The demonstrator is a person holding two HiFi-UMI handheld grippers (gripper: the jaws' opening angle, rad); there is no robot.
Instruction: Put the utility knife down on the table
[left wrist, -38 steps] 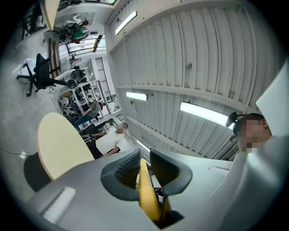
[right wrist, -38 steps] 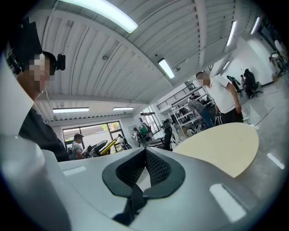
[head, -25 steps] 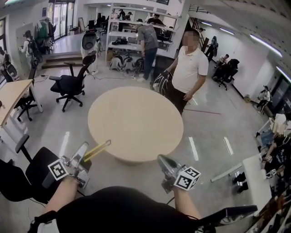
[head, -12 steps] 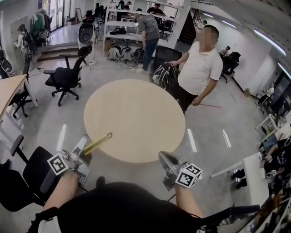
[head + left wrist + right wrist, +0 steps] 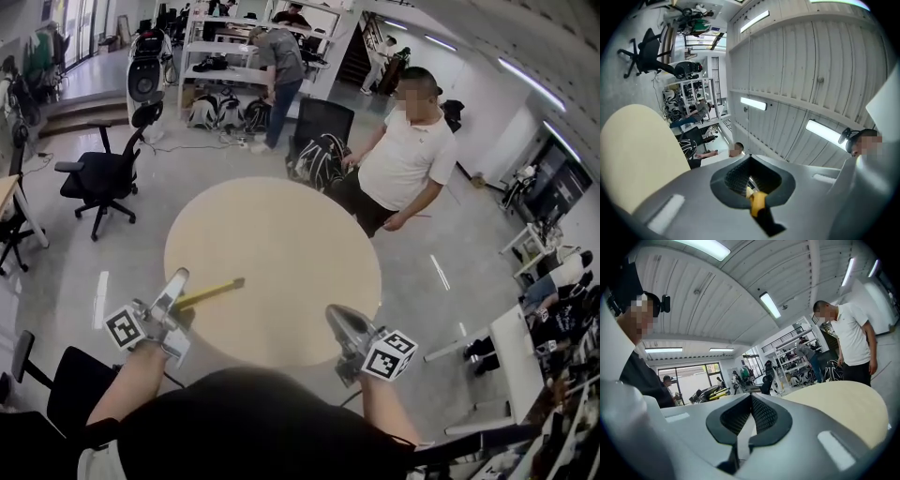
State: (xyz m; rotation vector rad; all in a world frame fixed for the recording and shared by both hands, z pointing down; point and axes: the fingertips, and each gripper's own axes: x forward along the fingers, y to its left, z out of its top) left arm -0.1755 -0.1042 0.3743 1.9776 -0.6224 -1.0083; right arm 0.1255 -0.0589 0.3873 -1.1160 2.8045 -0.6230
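"Holding anything, that left gripper [image 5: 178, 281]?"

"Yes. Its fingers [image 5: 689, 192] are clenched on a yellow utility knife [image 5: 212, 292]. The knife sticks out past them over the near left edge of the round table [image 5: 281, 234], not set down."

"And the right gripper [image 5: 337, 317]?"

"Fingers pressed together with nothing between them, at the table's near rim."

"Anyone else close?"

"A person in a white shirt [image 5: 405, 164] stands at the far side of the table."

A person in a white shirt [image 5: 405, 159] stands beside a black backpack [image 5: 319, 161]; an office chair [image 5: 98, 178] stands near shelves [image 5: 211, 56].
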